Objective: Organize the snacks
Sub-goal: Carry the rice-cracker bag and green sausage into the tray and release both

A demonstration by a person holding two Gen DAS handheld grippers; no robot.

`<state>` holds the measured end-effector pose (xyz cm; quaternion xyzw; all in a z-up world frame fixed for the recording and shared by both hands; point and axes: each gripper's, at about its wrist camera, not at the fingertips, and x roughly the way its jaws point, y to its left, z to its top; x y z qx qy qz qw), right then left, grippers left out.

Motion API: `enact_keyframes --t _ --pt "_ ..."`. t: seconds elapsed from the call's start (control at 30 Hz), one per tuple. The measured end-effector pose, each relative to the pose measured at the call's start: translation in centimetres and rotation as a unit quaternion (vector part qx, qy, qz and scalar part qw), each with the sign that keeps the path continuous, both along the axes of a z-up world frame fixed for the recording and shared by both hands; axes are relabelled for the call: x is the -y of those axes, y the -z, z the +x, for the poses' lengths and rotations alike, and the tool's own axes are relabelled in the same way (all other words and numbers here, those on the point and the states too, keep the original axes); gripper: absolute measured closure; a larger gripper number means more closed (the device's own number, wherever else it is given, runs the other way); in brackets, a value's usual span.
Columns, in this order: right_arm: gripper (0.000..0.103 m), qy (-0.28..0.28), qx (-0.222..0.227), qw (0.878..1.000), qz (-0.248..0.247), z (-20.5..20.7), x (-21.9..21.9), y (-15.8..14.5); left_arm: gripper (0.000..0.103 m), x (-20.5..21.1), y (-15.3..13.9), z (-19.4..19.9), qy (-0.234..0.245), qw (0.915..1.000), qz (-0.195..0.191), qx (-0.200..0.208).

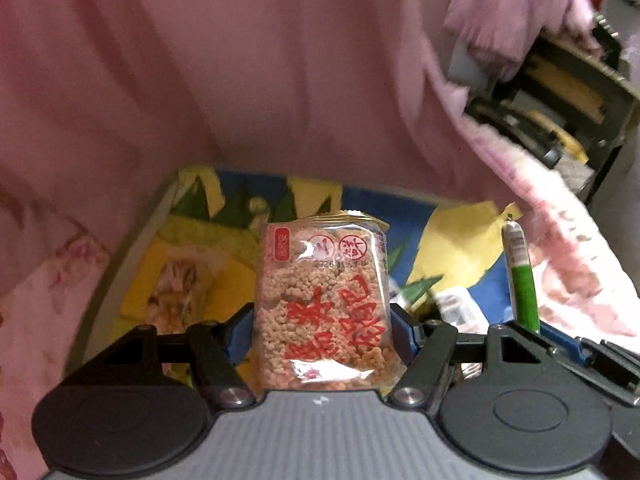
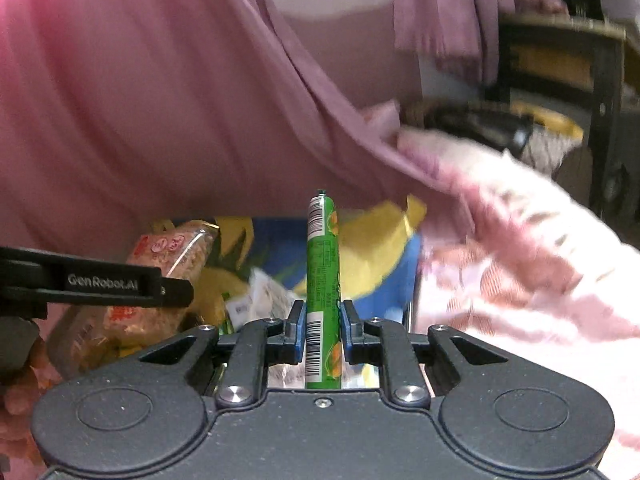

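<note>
My left gripper (image 1: 322, 320) is shut on a clear packet of puffed rice crackers (image 1: 324, 304) with red lettering, which stands upright between the blue pads. In the right wrist view that rice cracker packet (image 2: 168, 276) shows at the left, behind the left gripper's black finger (image 2: 100, 282). My right gripper (image 2: 323, 330) is shut on a thin green sausage stick (image 2: 322, 264) with a barcode label, pointing away from the camera. From the left wrist view the same green stick (image 1: 522, 280) appears at the right. Both snacks hang over a blue and yellow snack bag (image 1: 456, 240).
Pink cloth (image 1: 240, 80) fills the background and drapes around both sides. A small white wrapper (image 2: 264, 292) lies on the blue and yellow bag (image 2: 380, 256). A dark shelf unit (image 2: 560, 60) with a black object stands at the far right.
</note>
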<state>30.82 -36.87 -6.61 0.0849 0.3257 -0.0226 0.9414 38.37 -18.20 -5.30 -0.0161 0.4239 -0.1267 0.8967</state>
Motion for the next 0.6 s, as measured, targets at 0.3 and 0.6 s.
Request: enact_keyframes --t 0.3,0.6 --pt "0.084 0.005 -0.042 0.999 0.018 0.8 -0.1 1.8 0.031 0.8 1.5 0.7 -0.001 0.9994 0.019 -0.029" --pt "0.083 0.003 -0.049 0.999 0.020 0.8 -0.1 1.6 0.030 1.9 1.4 0.6 0.013 0.9980 0.053 -0.032"
